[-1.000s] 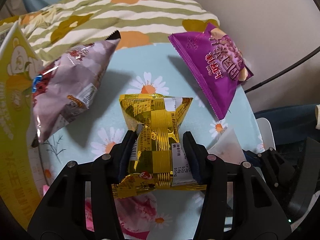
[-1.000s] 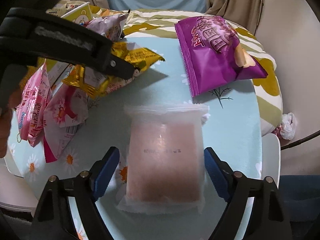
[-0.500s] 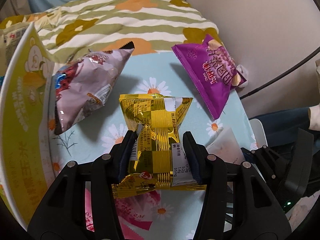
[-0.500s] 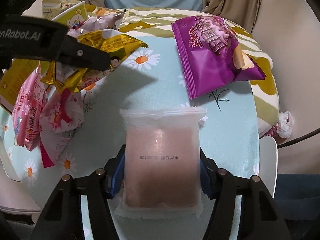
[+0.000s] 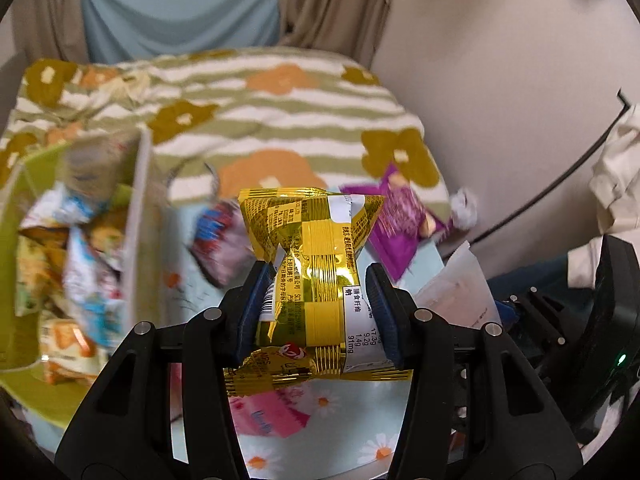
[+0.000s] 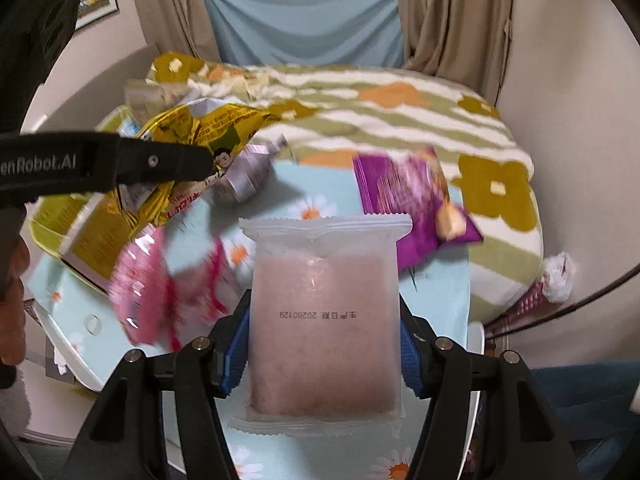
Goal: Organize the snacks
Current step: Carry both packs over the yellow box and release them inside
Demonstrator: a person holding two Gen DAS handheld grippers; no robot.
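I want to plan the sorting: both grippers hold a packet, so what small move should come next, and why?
Probably carry the gold packet in the left gripper over the open snack box at its left and release: it is clamped, lifted, and the box already holds snacks.

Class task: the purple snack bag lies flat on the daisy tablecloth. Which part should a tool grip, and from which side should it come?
Grip the purple snack bag across its narrow width, at mid-body. Come from above, angled down, one finger on each long edge. It lies flat on the tablecloth with both long edges free, and its puffed middle should give the pads something to pinch. Both tools hold other packets now.
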